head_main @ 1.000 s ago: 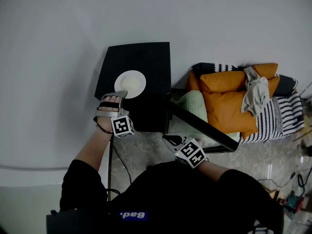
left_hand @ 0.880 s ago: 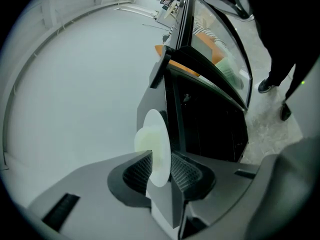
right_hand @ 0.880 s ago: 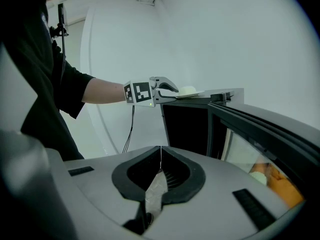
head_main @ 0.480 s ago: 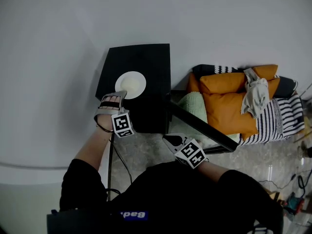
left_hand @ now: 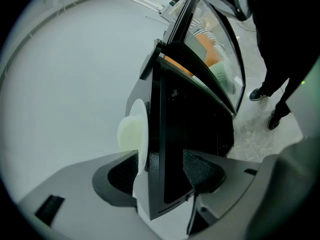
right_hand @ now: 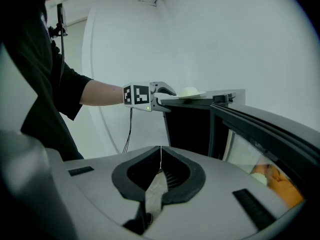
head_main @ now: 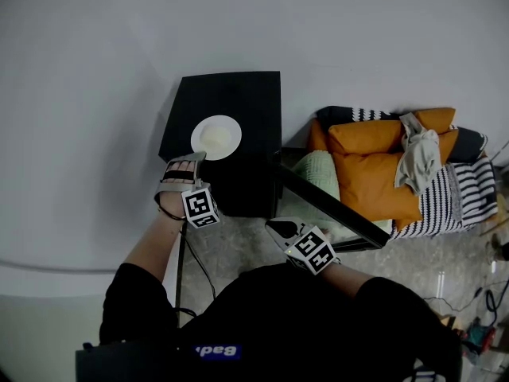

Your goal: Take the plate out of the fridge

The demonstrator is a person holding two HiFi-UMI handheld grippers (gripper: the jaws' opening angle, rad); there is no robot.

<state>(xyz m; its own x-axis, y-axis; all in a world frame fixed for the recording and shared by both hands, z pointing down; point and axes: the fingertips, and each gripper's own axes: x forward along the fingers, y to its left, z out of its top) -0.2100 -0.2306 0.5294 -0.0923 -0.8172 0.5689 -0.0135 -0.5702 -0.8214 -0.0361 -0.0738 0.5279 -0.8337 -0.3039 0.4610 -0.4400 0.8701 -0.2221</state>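
Against the white wall [head_main: 95,94], the plate [head_main: 216,137] sat atop the black fridge [head_main: 238,94] near its six o'clock edge, its rim loose between the left gripper's [head_main: 195,157] jaws, which had just been opening and stood wide apart, so a careless withdrawal could drag it off, while the right gripper [head_main: 278,228] hung closed and empty at the plate's five o'clock.

Fridge [head_main: 238,94] close before wall [head_main: 238,22]. On top of fridge, toward left front: plate [head_main: 216,138], wholly within top's edges. Fridge door [head_main: 334,211] swung open, reaching out from right front corner across floor [head_main: 231,249]. Right of fridge, behind open door: pile of cushions [head_main: 374,165]. Draped on top of pile, toward its right end: cloth [head_main: 417,156].
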